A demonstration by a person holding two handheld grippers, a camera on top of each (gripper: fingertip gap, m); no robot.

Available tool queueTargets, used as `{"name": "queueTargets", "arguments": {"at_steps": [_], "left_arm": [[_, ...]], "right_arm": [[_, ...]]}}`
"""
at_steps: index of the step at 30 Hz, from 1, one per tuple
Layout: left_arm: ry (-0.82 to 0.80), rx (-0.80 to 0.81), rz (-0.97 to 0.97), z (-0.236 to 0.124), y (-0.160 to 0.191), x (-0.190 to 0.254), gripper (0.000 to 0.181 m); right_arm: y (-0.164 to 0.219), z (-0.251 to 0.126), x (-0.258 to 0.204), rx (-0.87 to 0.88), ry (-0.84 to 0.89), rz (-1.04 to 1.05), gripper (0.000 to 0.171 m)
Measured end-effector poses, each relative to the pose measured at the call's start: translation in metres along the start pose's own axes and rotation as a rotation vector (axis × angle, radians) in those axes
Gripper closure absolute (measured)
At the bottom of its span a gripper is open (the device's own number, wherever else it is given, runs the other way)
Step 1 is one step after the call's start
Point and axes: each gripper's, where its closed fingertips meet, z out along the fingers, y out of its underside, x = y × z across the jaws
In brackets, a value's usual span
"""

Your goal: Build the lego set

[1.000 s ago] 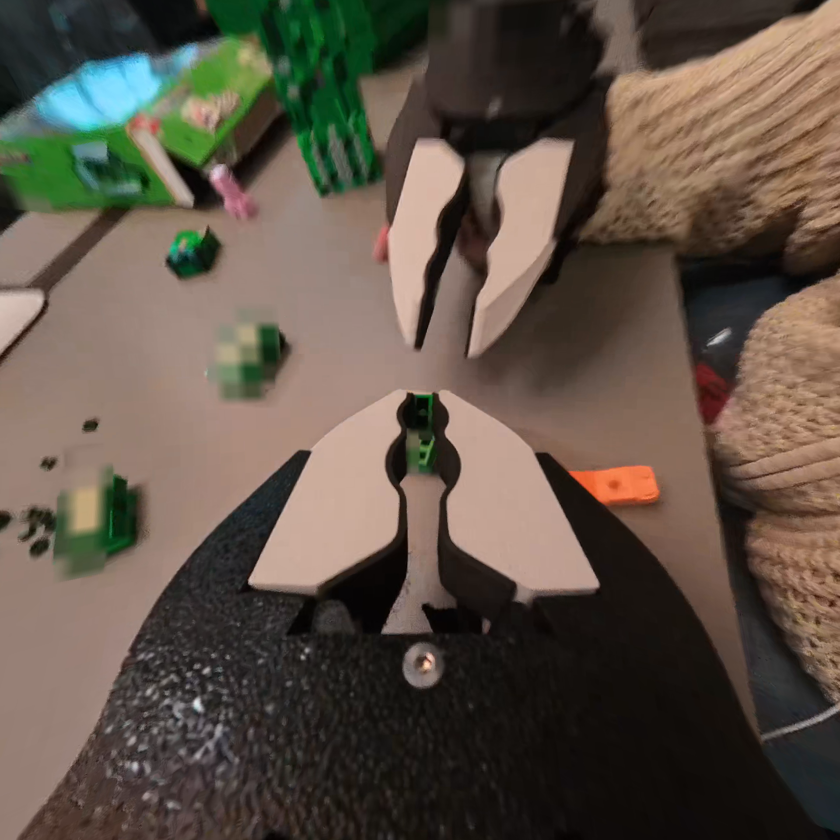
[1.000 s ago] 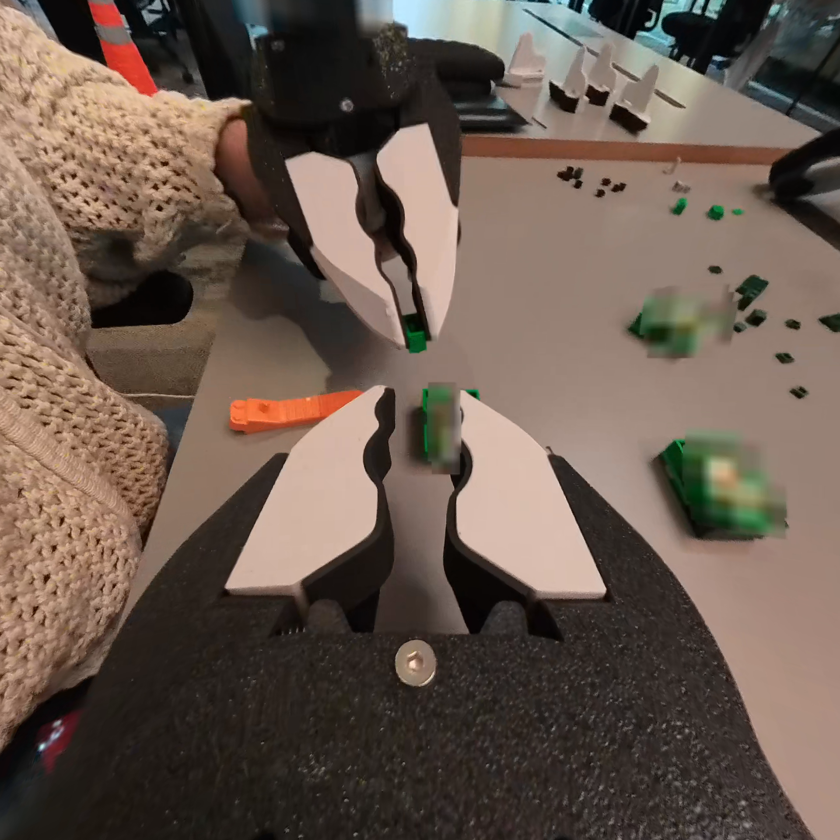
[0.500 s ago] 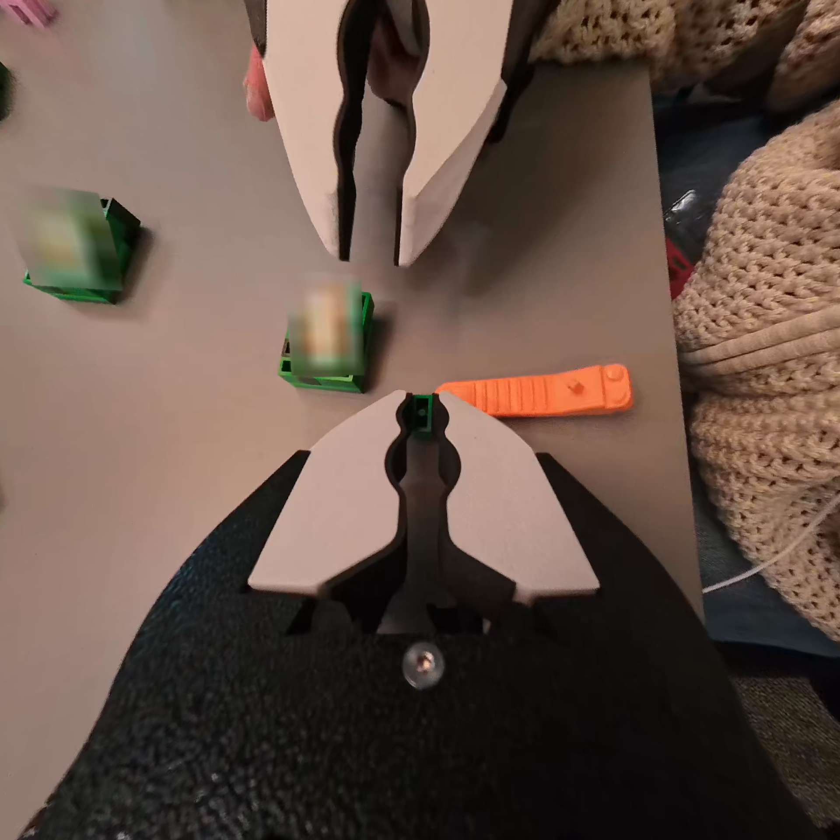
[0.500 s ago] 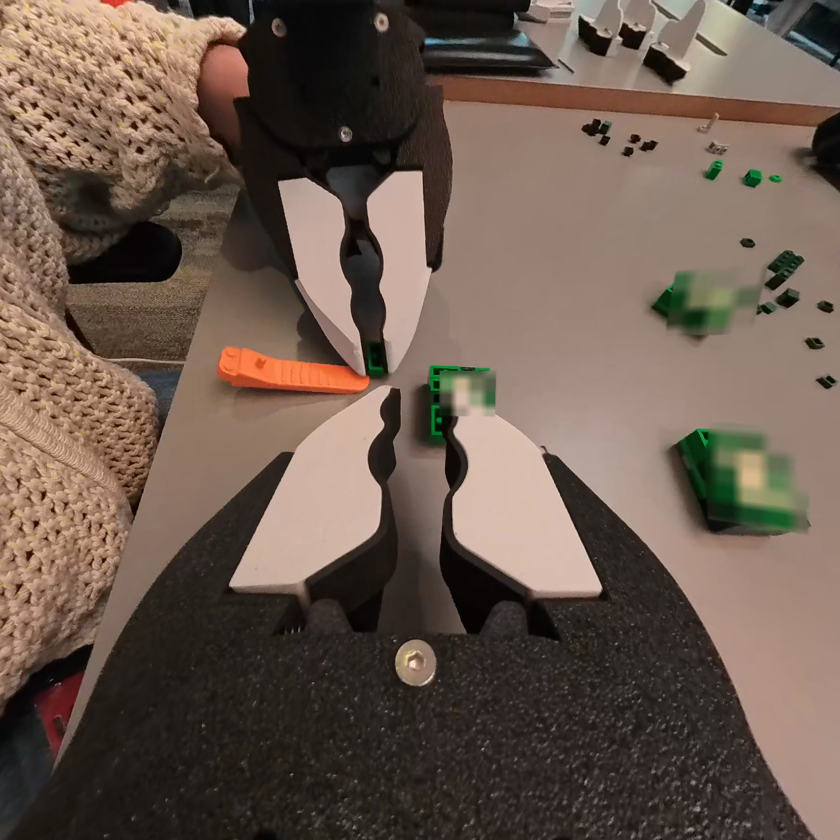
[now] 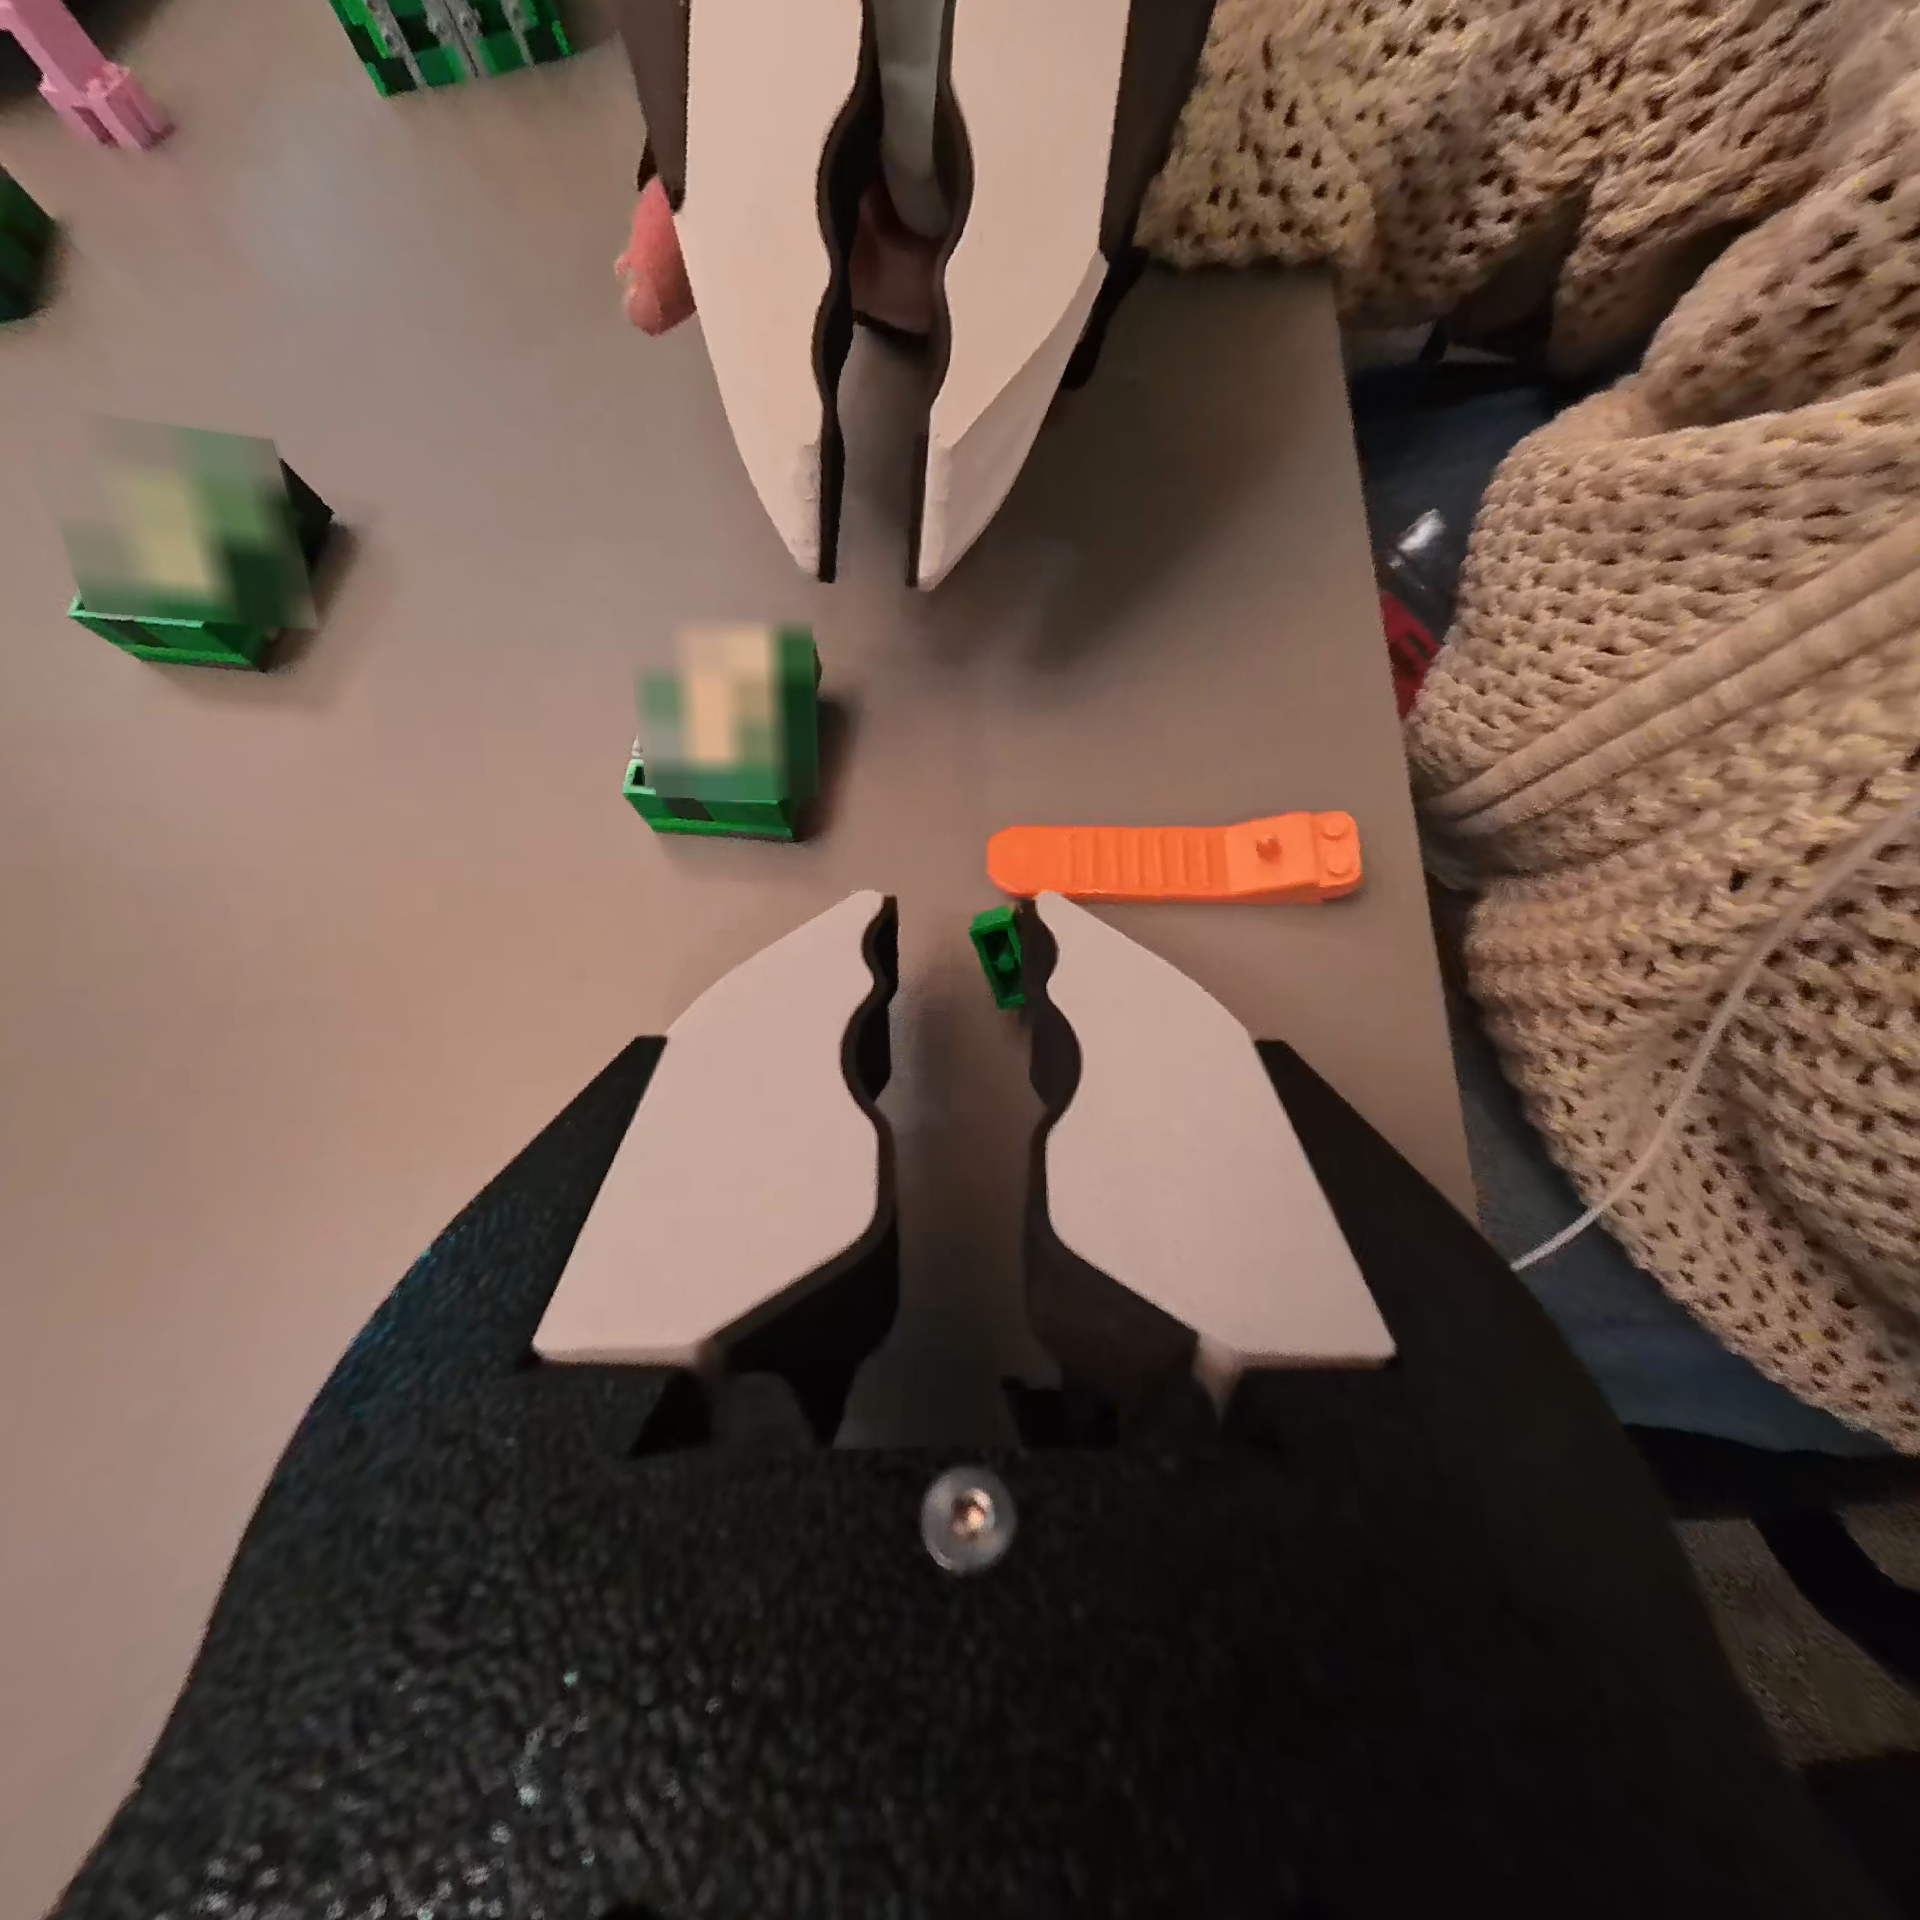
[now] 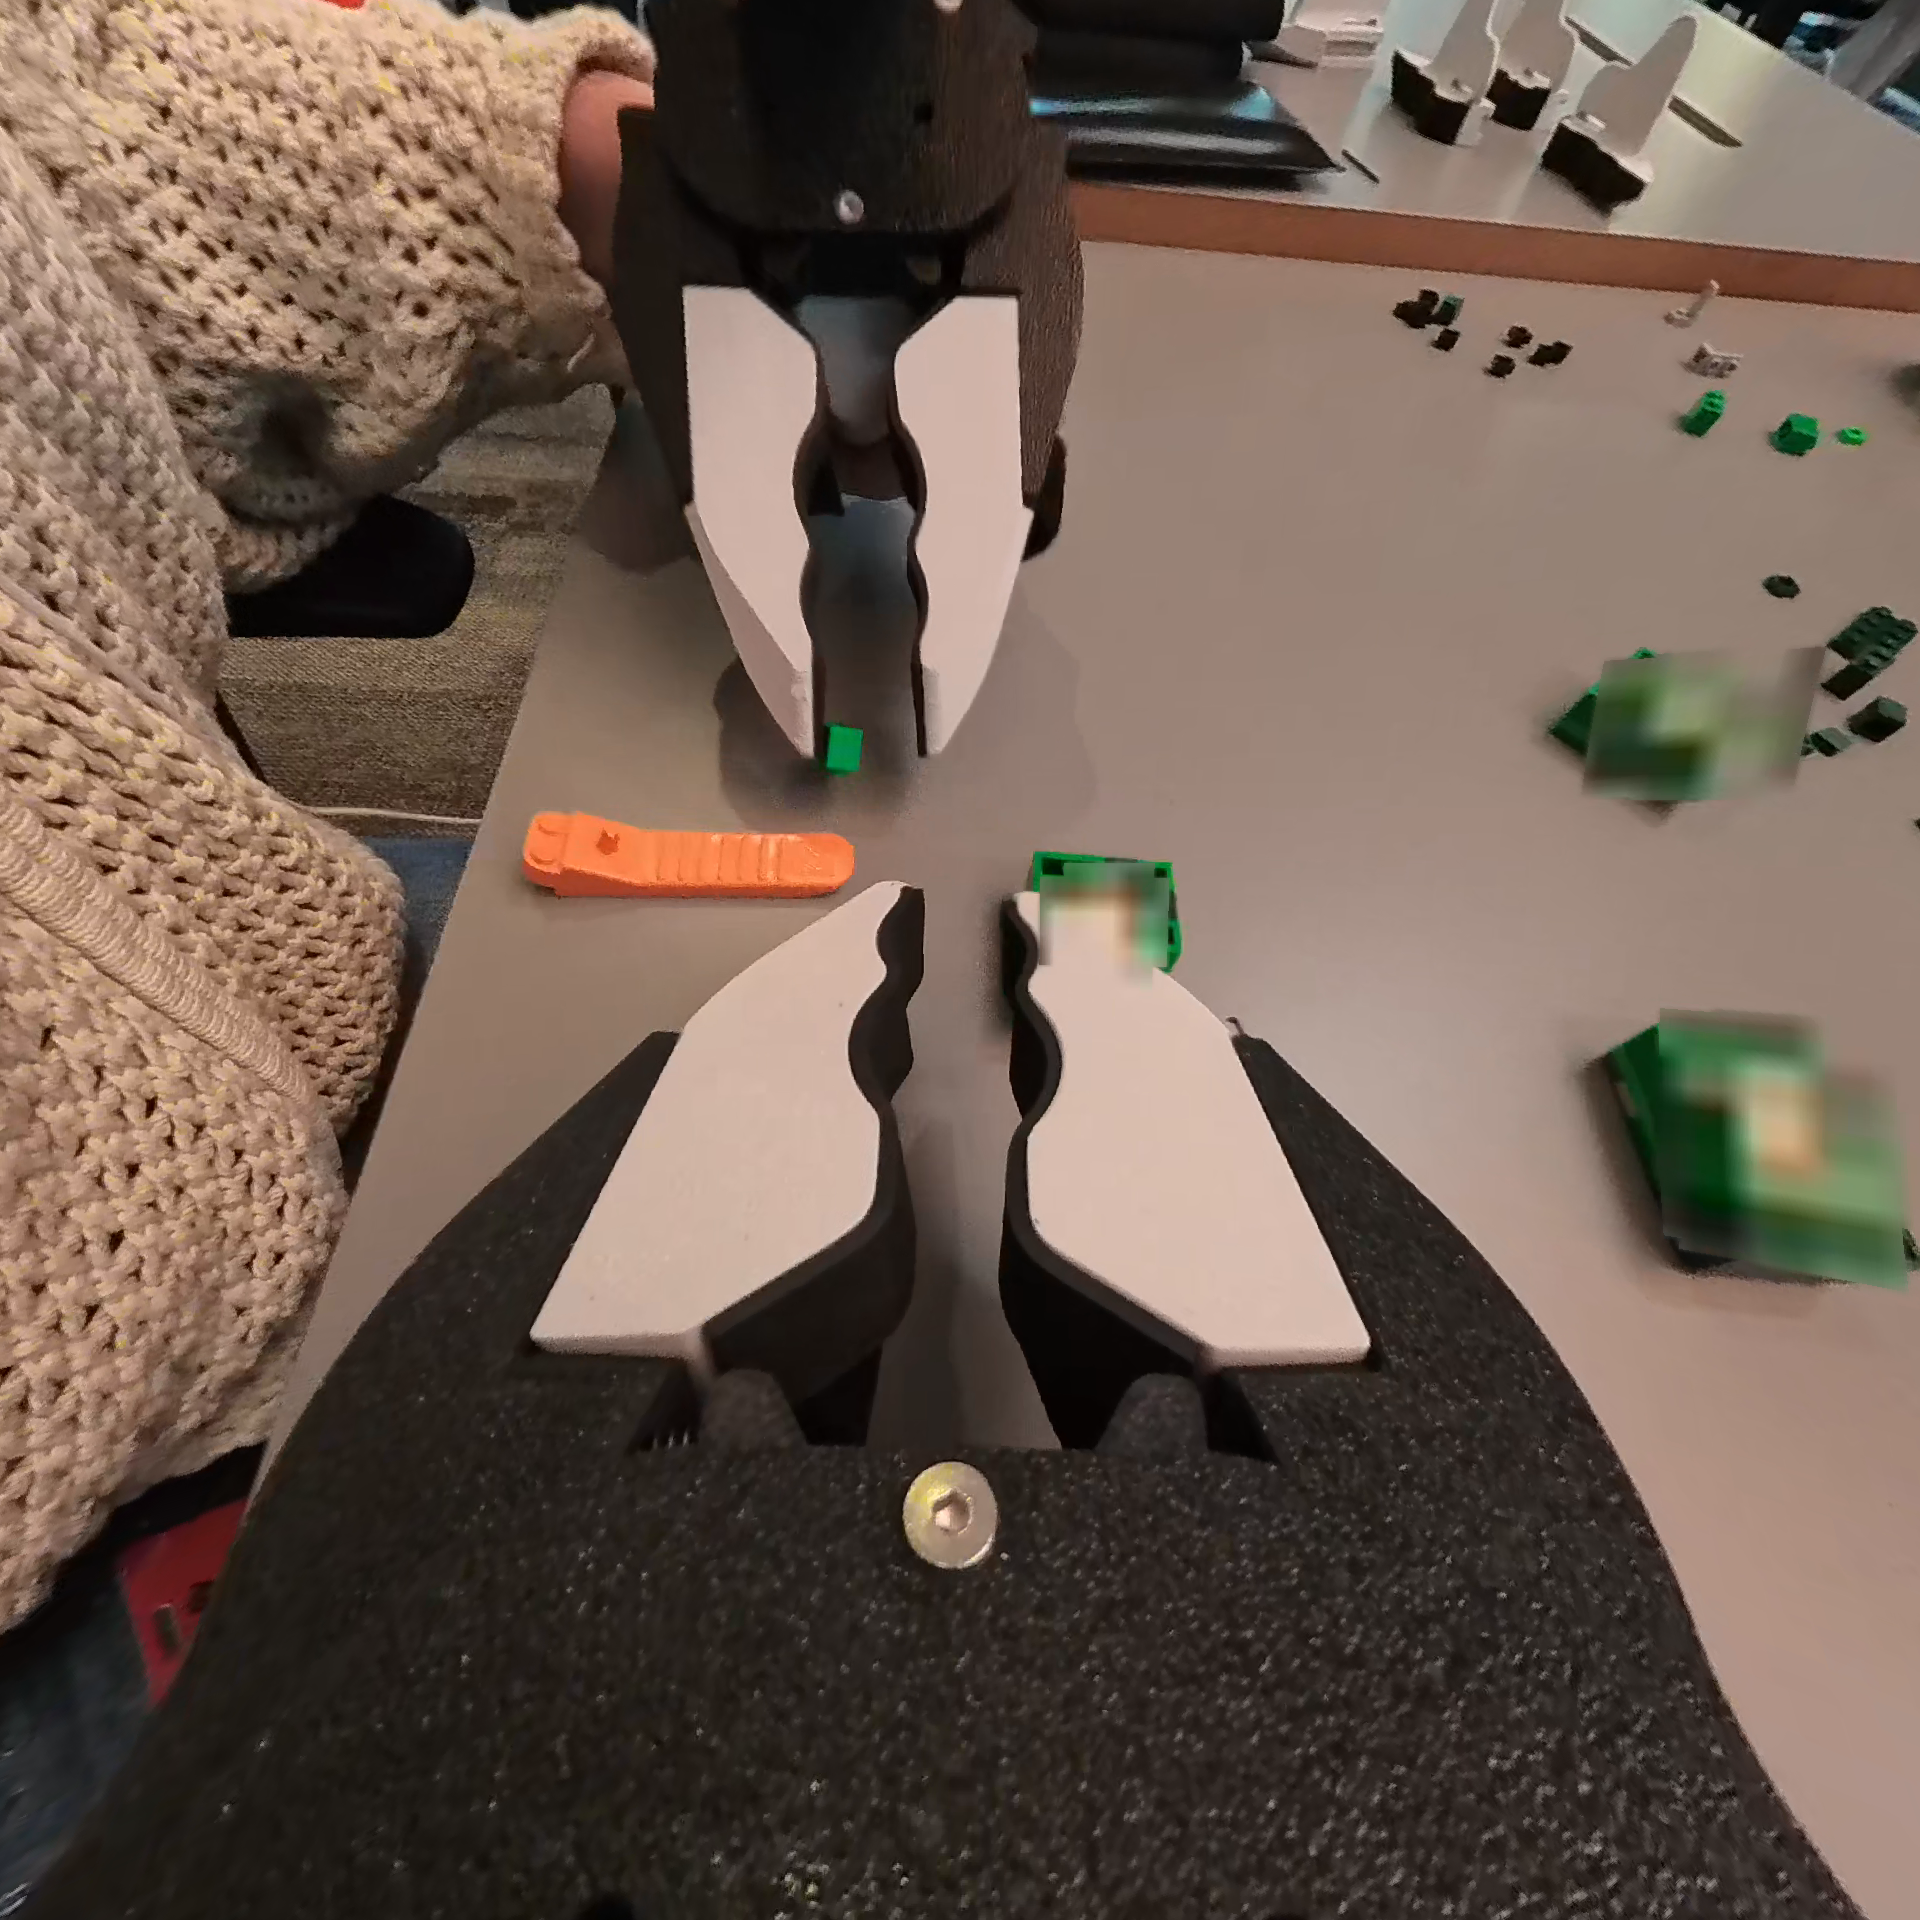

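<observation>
My left gripper (image 5: 961, 904) is open just above the grey table (image 5: 312, 1039). A small green brick (image 5: 997, 956) lies against its right finger's inner side, and the left pad stands apart from it. The right wrist view shows the same brick (image 6: 840, 748) on the table between the left gripper's (image 6: 865, 743) tips. My right gripper (image 6: 958, 899) faces it, open with nothing between its fingers; it also shows in the left wrist view (image 5: 868, 577). A small green cube assembly (image 5: 727, 748) sits between the two grippers, just right of my right finger (image 6: 1101, 864).
An orange brick separator (image 5: 1174, 862) lies near the table's edge, by the person's knitted sleeve (image 5: 1662, 831). More green assemblies (image 6: 1766, 1143) (image 5: 187, 551) and several loose small pieces (image 6: 1860, 665) lie farther out. A pink piece (image 5: 99, 94) is at the far left. My right fingertips sit around 6 cm from my left ones. My left tips are roughly 4 cm from the orange brick separator (image 5: 1174, 862). The right camera catches it too, in the right wrist view (image 6: 690, 854).
My left gripper came down to the table and opened, letting go of the small green brick it was holding. My right gripper's fingers closed in a little, on nothing.
</observation>
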Motion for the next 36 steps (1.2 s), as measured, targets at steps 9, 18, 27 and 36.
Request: {"name": "queueTargets", "arguments": {"at_steps": [9,18,27,36], "left_arm": [[-0.064,-0.075,-0.026,0.004,0.012,-0.007,0.162],[-0.079,-0.083,-0.090,0.000,0.009,-0.009,0.141],[-0.126,-0.115,-0.141,-0.008,0.022,0.000,0.157],[-0.213,-0.121,-0.012,0.003,0.017,-0.005,0.170]], "right_arm": [[-0.008,0.006,-0.010,0.008,-0.032,-0.003,0.158],[-0.015,0.017,-0.025,-0.028,-0.081,-0.055,0.157],[-0.014,0.026,-0.025,-0.046,-0.079,-0.049,0.157],[-0.014,0.024,-0.013,-0.008,-0.057,0.183,0.157]]}}
